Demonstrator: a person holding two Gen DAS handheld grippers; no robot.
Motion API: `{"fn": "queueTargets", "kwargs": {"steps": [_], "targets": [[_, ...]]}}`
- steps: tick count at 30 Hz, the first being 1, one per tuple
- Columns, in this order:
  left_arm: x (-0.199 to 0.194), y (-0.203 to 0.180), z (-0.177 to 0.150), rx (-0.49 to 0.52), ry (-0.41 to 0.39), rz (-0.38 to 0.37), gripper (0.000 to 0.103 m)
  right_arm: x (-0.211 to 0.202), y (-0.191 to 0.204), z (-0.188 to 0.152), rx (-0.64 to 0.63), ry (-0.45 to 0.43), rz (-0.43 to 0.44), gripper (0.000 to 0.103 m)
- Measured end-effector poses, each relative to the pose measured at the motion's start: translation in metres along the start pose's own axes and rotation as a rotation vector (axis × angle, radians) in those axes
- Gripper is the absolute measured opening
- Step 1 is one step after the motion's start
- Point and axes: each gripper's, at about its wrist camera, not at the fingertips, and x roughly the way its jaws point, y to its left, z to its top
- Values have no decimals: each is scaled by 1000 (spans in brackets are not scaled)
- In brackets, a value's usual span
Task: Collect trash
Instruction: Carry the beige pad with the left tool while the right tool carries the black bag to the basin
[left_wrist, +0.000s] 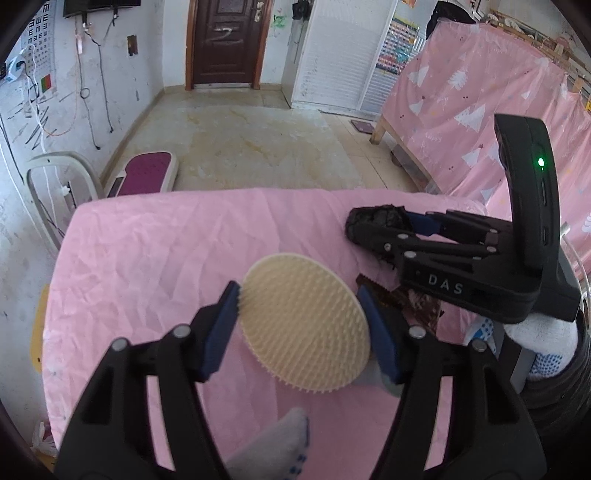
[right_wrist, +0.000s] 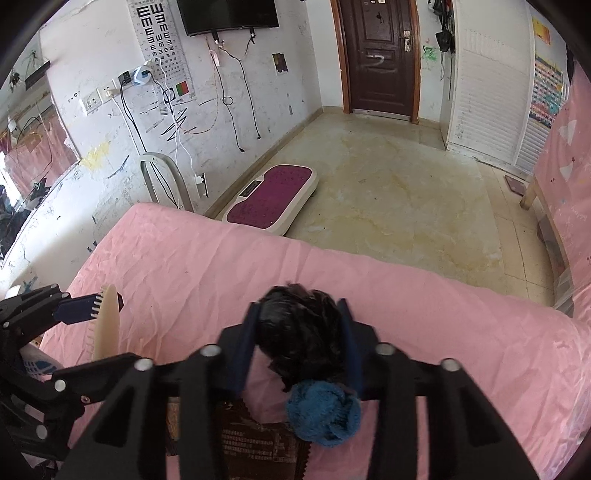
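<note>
- Gripping: right gripper (right_wrist: 301, 343) fingers closed onto a crumpled black plastic bag (right_wrist: 299, 332), one blue pad on each side, wad centred between them and lifted just above the pink table (right_wrist: 424, 332).
- Left gripper (left_wrist: 299, 314) fingers pinch a round cream bristle disc (left_wrist: 303, 325) by its rim; disc stands on edge in the right wrist view, bristles facing the right gripper.
- Just behind the right fingers, toward the camera: blue knitted ball (right_wrist: 325, 415), touching the bag's lower edge; cannot tell if it hangs from the bag.
- Under and behind that: brown snack wrapper (right_wrist: 258, 446) flat on the table, long side running toward the camera, between the two grippers.
- Judgement: wrapper is the loose trash left; it sits below the right fingers, but both are full.
</note>
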Motion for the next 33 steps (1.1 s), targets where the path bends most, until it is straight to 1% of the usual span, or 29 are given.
{"fn": "queueTargets", "kwargs": {"steps": [3,8,14,19,23,27,33], "targets": [[-4,2,1,-1,-17,8,63,-5,2,0,-4,-24,-14,20],[-12,7,1,5,-56,40,63,-26,-2,1,19,-95,-16,19],[-25,8,3,2,-111,29,63,-71,-4,1,47,-206,-3,19],[-48,6,7,-20,-164,18,63,-115,-11,-10,70,-281,-4,20],[-66,-10,9,-8,-193,5,63,-147,-20,-22,85,-327,-23,20],[-83,-37,12,29,-226,-9,63,-181,-34,-36,110,-382,-45,20],[-93,-75,10,78,-245,-19,63,-224,-58,-59,155,-449,-72,20]]}}
